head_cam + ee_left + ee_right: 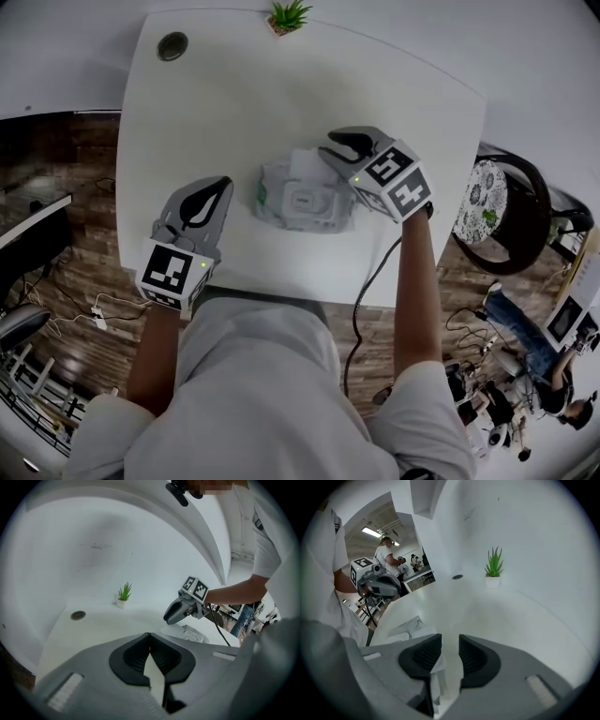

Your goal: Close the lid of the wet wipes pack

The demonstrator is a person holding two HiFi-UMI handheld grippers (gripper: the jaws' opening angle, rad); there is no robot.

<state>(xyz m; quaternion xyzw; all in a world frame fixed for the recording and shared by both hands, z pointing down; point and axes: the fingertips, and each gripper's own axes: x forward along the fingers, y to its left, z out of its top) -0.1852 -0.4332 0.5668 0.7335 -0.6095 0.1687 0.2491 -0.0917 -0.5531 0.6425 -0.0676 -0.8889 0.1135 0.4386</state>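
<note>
The wet wipes pack (281, 199) lies in the middle of the white table (216, 103), with a pale flap (306, 164) raised at its far side. My right gripper (339, 146) hangs just over the pack's far right corner, pointing steeply down. Its jaws stand apart with nothing pressed between them, and the pack (410, 627) shows below and to the left of them. My left gripper (220, 184) is shut and empty, a short way left of the pack. The left gripper view shows its pads meeting (150, 637), the pack (190, 632) and the right gripper (176, 613) beyond.
A small potted plant (289, 16) stands at the table's far edge, near a round cable hole (172, 45). A chair (511, 211) sits off the table's right side. People (386, 555) stand in the room behind. Cables lie on the wooden floor.
</note>
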